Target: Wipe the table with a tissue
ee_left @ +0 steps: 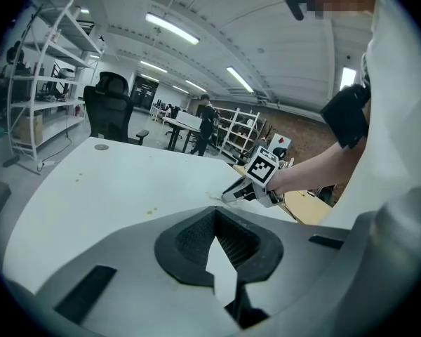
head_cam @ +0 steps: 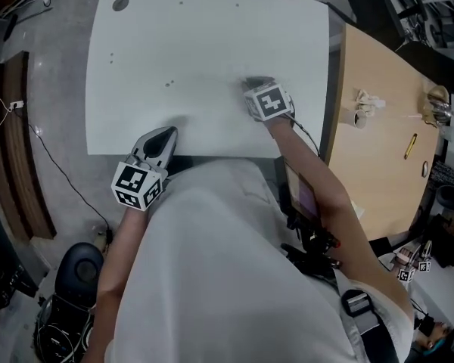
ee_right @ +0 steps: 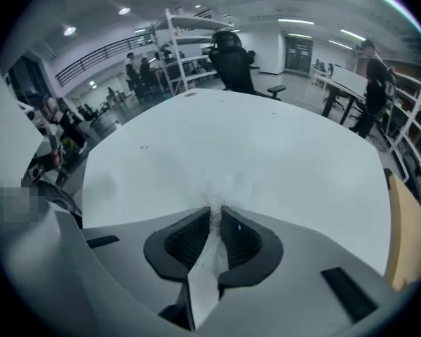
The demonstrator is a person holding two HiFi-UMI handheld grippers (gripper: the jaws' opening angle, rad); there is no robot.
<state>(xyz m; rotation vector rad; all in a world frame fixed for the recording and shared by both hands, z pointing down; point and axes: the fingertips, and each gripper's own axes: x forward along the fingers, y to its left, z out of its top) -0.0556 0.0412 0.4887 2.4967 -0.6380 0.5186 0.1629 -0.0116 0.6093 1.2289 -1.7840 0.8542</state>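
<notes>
The white table (head_cam: 174,44) fills the middle of the head view. My right gripper (head_cam: 253,86) points down onto it right of centre, shut on a white tissue (ee_right: 223,182) that fans out on the tabletop ahead of the jaws. A strip of the tissue runs back between the pads. In the head view the tissue (head_cam: 250,81) is a blurred patch at the fingertips. My left gripper (head_cam: 168,133) rests at the table's near edge, shut with nothing in it. In the left gripper view its tips (ee_left: 216,213) meet, and the right gripper (ee_left: 229,196) shows beyond them.
A wooden table (head_cam: 378,150) with small items adjoins on the right. Small specks (head_cam: 169,83) mark the white top, and a round grommet (head_cam: 120,4) sits at its far left corner. A black office chair (ee_right: 231,55) stands beyond the far edge. Shelves and people are in the background.
</notes>
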